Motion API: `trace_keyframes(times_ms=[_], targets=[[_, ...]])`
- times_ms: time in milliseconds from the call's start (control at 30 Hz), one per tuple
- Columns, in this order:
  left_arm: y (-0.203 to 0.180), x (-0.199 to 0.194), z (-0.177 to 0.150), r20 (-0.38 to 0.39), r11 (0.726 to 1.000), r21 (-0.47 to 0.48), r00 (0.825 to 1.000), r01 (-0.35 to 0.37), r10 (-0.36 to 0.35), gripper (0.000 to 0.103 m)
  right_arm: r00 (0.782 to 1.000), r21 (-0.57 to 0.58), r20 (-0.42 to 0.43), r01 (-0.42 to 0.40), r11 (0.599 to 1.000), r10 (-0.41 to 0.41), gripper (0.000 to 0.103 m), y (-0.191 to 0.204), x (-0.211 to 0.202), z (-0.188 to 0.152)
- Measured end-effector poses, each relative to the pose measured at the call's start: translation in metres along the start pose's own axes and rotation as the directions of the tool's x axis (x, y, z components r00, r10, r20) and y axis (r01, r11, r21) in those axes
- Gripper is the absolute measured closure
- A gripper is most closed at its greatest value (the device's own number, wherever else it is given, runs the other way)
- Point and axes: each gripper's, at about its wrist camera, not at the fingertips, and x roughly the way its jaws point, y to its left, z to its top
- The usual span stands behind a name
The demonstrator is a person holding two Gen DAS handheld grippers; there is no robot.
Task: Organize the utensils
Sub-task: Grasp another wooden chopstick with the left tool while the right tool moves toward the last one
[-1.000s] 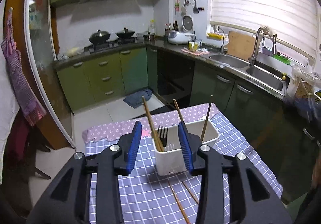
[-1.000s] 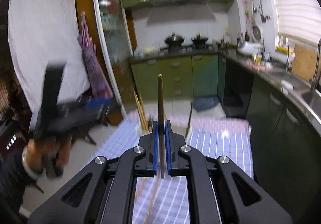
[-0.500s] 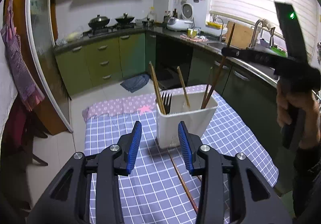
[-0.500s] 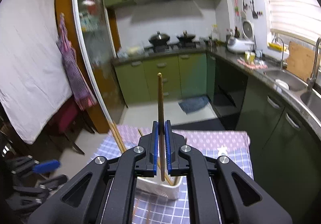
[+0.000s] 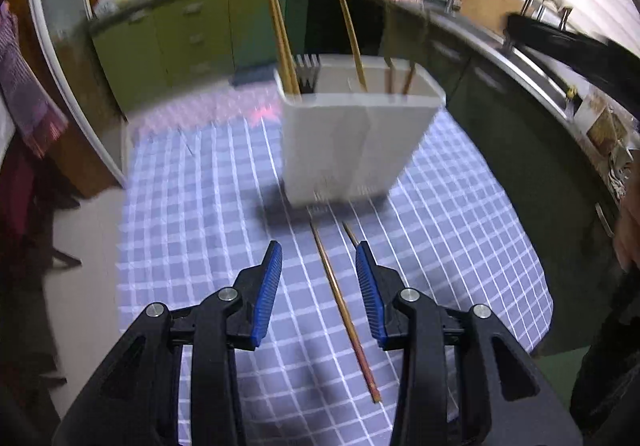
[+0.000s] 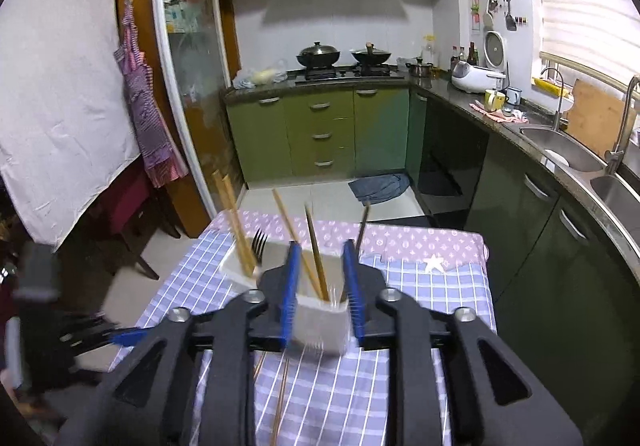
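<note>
The right gripper (image 6: 319, 272) has let go of its chopstick (image 6: 315, 252) (jaws opening) into the white holder (image 5: 352, 138); the left gripper (image 5: 319, 278) has dropped toward the chopstick on the cloth (image 5: 344, 310) before the holder.

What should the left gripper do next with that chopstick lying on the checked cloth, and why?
Probably lower a little further and close. The left gripper is open and empty, and a loose chopstick lies on the tablecloth between its blue fingers, untouched. The white utensil holder just ahead already holds other chopsticks and a fork.
</note>
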Motion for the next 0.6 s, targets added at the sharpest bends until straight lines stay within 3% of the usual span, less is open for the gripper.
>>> trace_keyframes(times_ms=[133,333,400,600], targets=[[-0.007,0.035,-0.005,-0.122,1.0,-0.029,0.992,0.011,-0.014,0.066,0.998,-0.003,-0.068,-0.006,1.0,0.005,0.076,-0.008,-0.006,-0.047],[-0.007,0.095,-0.014,-0.295,0.994,-0.105,0.955,-0.023,-0.009,0.066,0.982,0.063,-0.19,0.03,0.998,-0.017,0.076,-0.05,0.005,-0.115],[-0.007,0.104,-0.014,-0.31,0.993,-0.11,0.951,-0.033,-0.003,0.074,0.978,0.081,-0.208,0.031,0.996,-0.013,0.076,-0.059,0.008,-0.128],[-0.008,0.12,-0.009,-0.315,0.99,-0.124,0.949,-0.061,0.019,0.084,0.967,0.139,-0.253,0.002,0.99,0.034,0.073,-0.078,0.018,-0.158]])
